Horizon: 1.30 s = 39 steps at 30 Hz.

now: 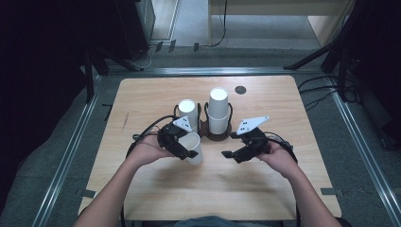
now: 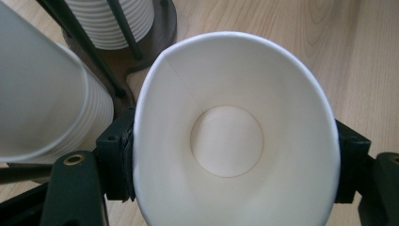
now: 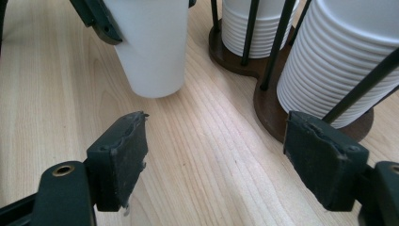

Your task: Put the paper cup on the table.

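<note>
Fingers [image 2: 115,160] of the left gripper [image 1: 182,146] are pinching a single white paper cup [image 2: 235,141]: in the left gripper view both dark pads press against the cup's outer wall, one at the left edge of its rim and one at the right, and the open mouth faces the camera with the round bottom visible at frame centre. In the high view this cup [image 1: 194,147] sits just left of centre, held at the near side of the cup holder [image 1: 215,135]; the right gripper view shows its bottom at the upper middle of the frame, close to the wooden table [image 3: 211,165], though contact with the surface cannot be confirmed. Fingers [image 3: 120,155] of the right gripper [image 1: 239,153] are spread wide with only bare tabletop between them, right of centre in the high view and near the holder's base. Two stacks of white cups stand upside down in the dark wire holder, the shorter stack [image 1: 187,113] to the left and the taller stack [image 1: 218,111] to the right. A small dark disc [image 1: 240,90] lies on the table toward the upper centre.
</note>
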Motion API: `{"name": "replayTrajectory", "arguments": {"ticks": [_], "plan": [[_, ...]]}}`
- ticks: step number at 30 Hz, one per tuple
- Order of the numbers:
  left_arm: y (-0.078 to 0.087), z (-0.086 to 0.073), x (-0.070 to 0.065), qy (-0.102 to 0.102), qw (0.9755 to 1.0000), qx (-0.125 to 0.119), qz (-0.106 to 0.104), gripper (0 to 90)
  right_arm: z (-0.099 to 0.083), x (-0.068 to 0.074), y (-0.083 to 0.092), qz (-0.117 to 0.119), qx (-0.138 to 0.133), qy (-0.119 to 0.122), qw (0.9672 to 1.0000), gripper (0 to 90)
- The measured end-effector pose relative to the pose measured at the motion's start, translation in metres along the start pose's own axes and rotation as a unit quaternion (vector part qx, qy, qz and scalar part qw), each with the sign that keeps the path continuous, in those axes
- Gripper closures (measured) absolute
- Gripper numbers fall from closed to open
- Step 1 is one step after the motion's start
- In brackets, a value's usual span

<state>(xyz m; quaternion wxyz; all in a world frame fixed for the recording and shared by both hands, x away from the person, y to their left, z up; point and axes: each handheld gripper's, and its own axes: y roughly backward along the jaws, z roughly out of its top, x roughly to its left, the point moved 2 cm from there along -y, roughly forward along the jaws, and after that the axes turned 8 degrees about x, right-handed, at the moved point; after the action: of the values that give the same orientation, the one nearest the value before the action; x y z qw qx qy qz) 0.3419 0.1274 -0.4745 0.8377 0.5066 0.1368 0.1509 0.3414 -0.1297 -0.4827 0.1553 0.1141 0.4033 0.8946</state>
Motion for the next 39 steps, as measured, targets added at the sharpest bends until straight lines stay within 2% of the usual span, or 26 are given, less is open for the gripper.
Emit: {"name": "replayTrajectory", "arguments": {"ticks": [7, 19, 39], "plan": [[0.004, -0.007, 0.004, 0.004, 1.0, 0.003, -0.005, 24.4, -0.002, -0.003, 0.003, -0.001, -0.001, -0.003, 1.0, 22.3], [0.012, -0.02, 0.016, 0.02, 0.9998, 0.006, 0.004, 24.2, -0.009, -0.011, 0.006, -0.011, 0.006, -0.008, 0.9999, 22.3], [0.03, -0.048, 0.041, 0.071, 0.9972, -0.002, 0.024, 24.1, -0.008, -0.016, 0.011, -0.012, 0.001, -0.003, 0.9999, 22.3]]}}
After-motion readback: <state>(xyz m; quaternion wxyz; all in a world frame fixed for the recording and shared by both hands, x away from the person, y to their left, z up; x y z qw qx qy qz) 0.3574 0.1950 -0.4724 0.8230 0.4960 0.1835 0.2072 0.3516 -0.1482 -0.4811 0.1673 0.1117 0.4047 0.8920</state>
